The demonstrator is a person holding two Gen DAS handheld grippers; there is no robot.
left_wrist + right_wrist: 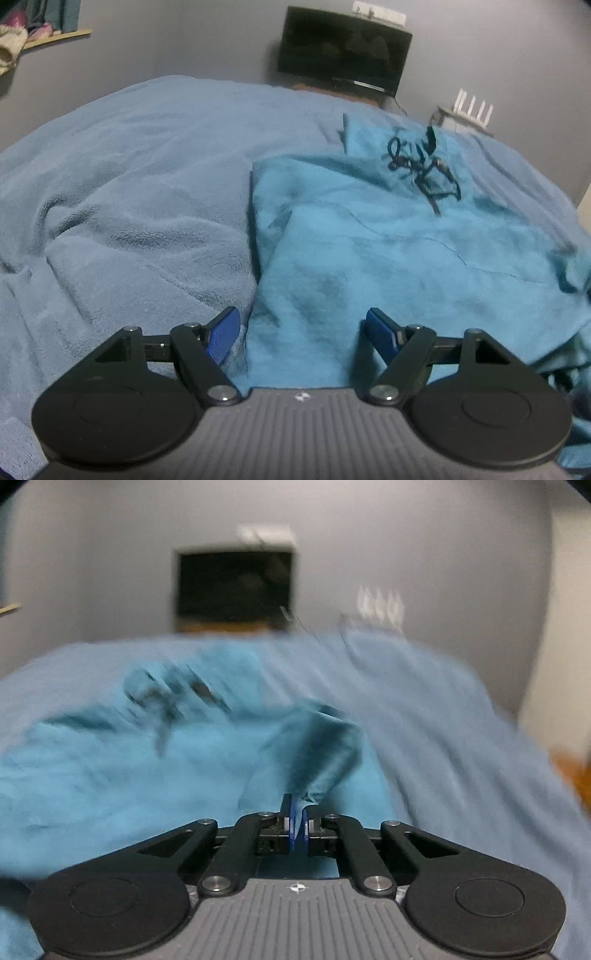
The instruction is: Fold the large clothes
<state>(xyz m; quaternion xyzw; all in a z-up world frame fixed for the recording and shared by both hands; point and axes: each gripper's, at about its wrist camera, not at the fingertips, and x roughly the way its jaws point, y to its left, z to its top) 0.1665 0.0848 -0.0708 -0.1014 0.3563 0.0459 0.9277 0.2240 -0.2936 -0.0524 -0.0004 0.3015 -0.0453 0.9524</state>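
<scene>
A turquoise garment (388, 236) lies spread on the pale blue blanket (129, 177) of a bed, with a black print (421, 162) near its far end. My left gripper (302, 334) is open and empty, hovering over the garment's near left edge. My right gripper (298, 819) is shut on a pinched fold of the turquoise garment (317, 753) and lifts it off the bed. The right wrist view is blurred by motion.
A dark TV screen (343, 48) hangs on the grey wall behind the bed. A white router (472, 107) stands on a small shelf at the right. A wooden shelf (55, 37) with clothes is at the upper left.
</scene>
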